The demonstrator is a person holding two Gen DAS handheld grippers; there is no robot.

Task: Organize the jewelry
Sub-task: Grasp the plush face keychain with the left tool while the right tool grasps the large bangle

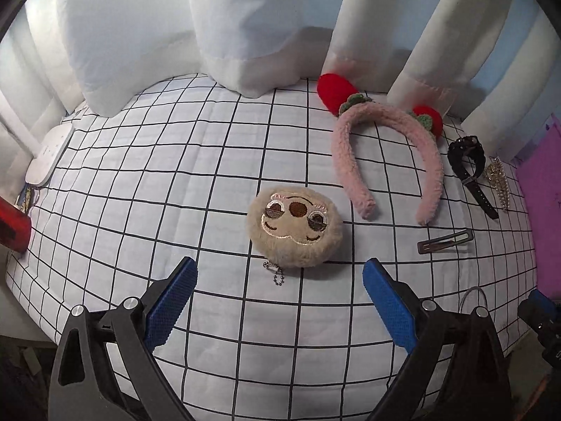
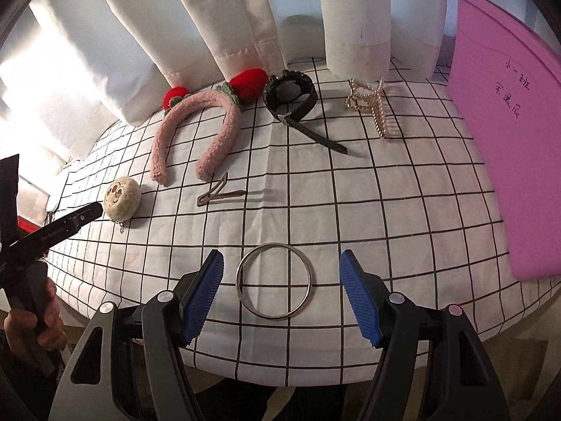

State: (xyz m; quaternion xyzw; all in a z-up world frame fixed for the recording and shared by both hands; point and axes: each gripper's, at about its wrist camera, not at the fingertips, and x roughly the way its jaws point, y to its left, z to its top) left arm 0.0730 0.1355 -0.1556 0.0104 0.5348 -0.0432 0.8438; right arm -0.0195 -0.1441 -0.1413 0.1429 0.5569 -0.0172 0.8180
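My left gripper [image 1: 280,273] is open and empty, just short of a beige plush face charm [image 1: 295,228] with a ball chain. My right gripper [image 2: 282,266] is open, its jaws either side of a silver bangle [image 2: 274,280] lying flat on the checked cloth. A pink fluffy headband [image 2: 196,129] with red strawberries, a black watch [image 2: 292,96], a pearl claw clip [image 2: 368,105] and a brown hair clip [image 2: 219,193] lie farther back. The charm also shows in the right wrist view [image 2: 122,198]. The headband [image 1: 385,161], watch [image 1: 470,165] and hair clip [image 1: 444,241] show in the left wrist view.
A purple plastic box [image 2: 505,122] stands at the right edge of the table. White curtains [image 2: 245,17] hang along the back. A white device [image 1: 49,154] and a red object [image 1: 14,228] sit at the far left. The table's front edge is close to both grippers.
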